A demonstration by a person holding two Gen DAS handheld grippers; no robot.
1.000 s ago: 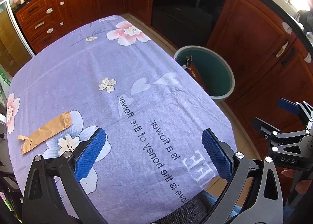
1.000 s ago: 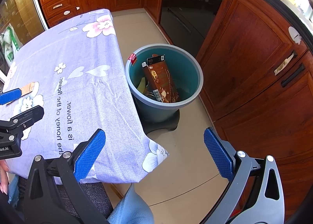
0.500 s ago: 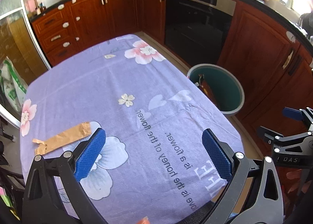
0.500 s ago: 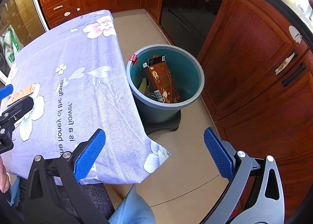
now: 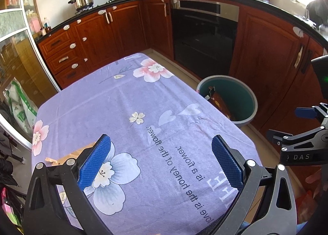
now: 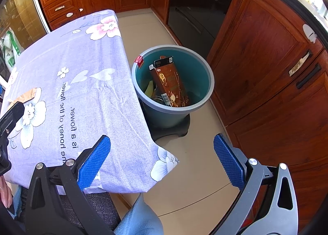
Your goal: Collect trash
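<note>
A torn strip of brown paper (image 5: 70, 154) lies on the purple flowered tablecloth (image 5: 123, 101) near its left edge, partly hidden behind my left finger. My left gripper (image 5: 162, 161) hovers open and empty above the near part of the table. Beside the table's right edge a teal bin (image 6: 196, 70) stands on the floor, holding a brown carton (image 6: 170, 83) and other scraps. My right gripper (image 6: 162, 161) is open and empty over the table's near right corner and the floor, short of the bin. The paper strip (image 6: 24, 96) also shows in the right wrist view.
Red-brown kitchen cabinets (image 5: 264, 54) and a black oven (image 5: 203, 36) stand close behind the bin (image 5: 239, 95). The right gripper (image 5: 291, 123) shows at the left view's right edge. A person's grey seat and blue clothing (image 6: 139, 214) lie below the table's near edge.
The left wrist view has pulled back and tilted up, showing more of the kitchen; the paper strip now sits partly behind its left finger. The right gripper has barely moved.
</note>
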